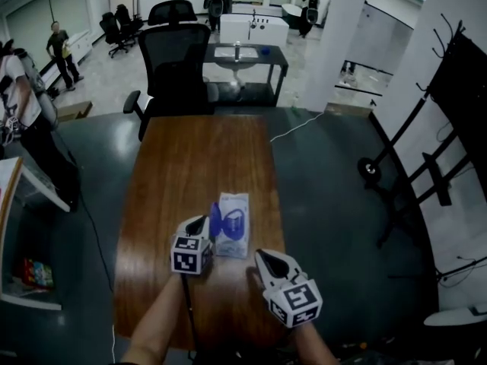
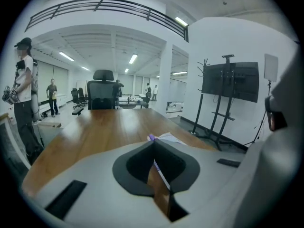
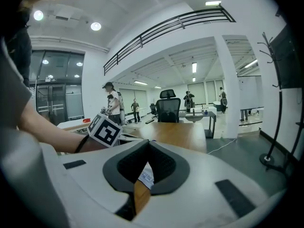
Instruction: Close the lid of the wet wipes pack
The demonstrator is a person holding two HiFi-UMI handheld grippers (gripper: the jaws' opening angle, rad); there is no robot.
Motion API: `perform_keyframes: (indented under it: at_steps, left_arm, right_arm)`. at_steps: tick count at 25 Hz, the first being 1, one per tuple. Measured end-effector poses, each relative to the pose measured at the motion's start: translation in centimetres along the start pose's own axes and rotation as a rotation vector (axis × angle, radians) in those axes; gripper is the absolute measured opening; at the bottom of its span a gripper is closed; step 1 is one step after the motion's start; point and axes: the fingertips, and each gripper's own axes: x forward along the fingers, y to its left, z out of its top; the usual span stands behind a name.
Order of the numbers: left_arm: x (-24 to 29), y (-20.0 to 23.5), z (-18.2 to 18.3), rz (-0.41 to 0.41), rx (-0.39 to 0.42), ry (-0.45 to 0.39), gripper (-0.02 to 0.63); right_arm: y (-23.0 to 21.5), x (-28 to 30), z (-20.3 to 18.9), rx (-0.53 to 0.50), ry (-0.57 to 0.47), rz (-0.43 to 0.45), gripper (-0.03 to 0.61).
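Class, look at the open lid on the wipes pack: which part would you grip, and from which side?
The lid's free upper edge, from the pack's left, where the left gripper sits. The lid stands upright along the left of the opening, so its thin edge points up and would likely fold rightward onto the pack.

pack: we see a white wet wipes pack (image 1: 234, 238) with blue print, lying flat | place: on the near part of the wooden table (image 1: 198, 158), its long side along the table | lid: the blue lid (image 1: 215, 220) is open, standing up at the pack's left edge
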Motion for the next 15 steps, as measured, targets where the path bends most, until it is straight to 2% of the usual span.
perform_keyframes:
  at_steps: [3,6,9,15]
  left_arm:
    - [1.3,-0.3,-0.8,-0.021,-0.007,0.034,0.006]
    - [1.8,-2.6,-0.4,-0.087,0.025,0.033,0.006]
    - [2.8,-5.1,-0.8,-0.133,0.089,0.065,0.006]
    - [5.2,-7.9,-2.6,-0.143,0.249,0.161,0.006]
  right_arm:
    - [-0.6,0.5,-0.5,0.015,0.012,-0.003,0.011]
    - [-1.3,0.8,-0.7,0.023,0.011,-0.008,0.011]
    - [-1.9,1.0,-1.0,0.035,0.019,-0.014,0.011]
    - [-2.9,0.5,-1.6,0.052,0.024,-0.030,0.011]
